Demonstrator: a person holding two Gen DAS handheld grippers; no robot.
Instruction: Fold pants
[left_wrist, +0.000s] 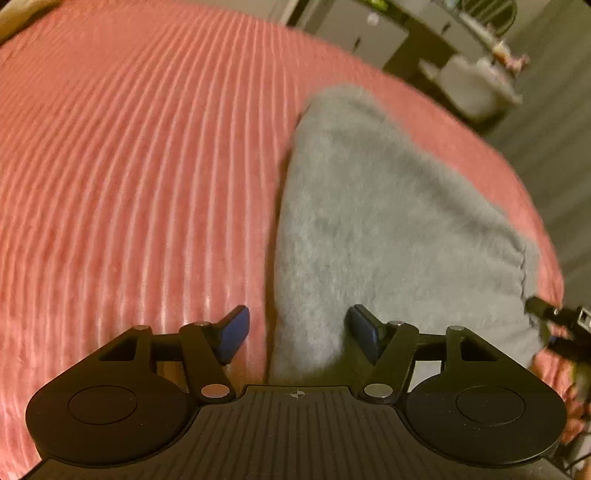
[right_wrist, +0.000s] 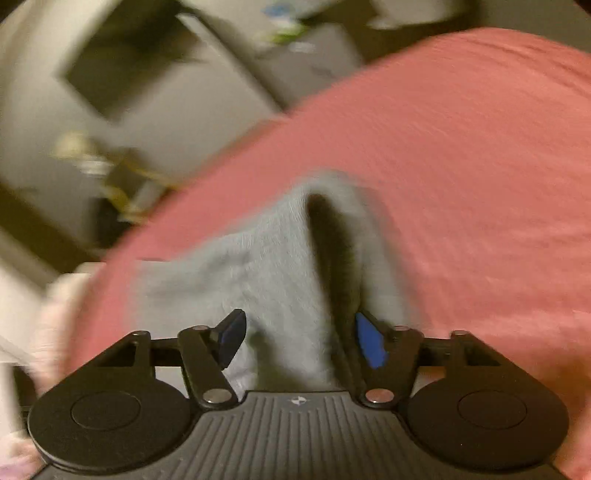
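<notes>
Pink ribbed bedspread (left_wrist: 129, 166) covers the bed under both tools. Nearest, the left gripper (left_wrist: 297, 332) stands with jaws parted, gripping nothing, straddling the near edge of the grey fleecy pants (left_wrist: 369, 221). Those pants lie folded near the bed's edge. Likewise spread, the right gripper (right_wrist: 298, 341) hangs over their cloth, pads not pressing. Beyond, blurred pale furniture (left_wrist: 373, 33).

No words, brand names or numbers could be read in either view; the only sign was a small round crosshair mark (left_wrist: 297, 393) at twelve o'clock on each black ribbed plastic gripper body (left_wrist: 295, 435), above the grooves.
</notes>
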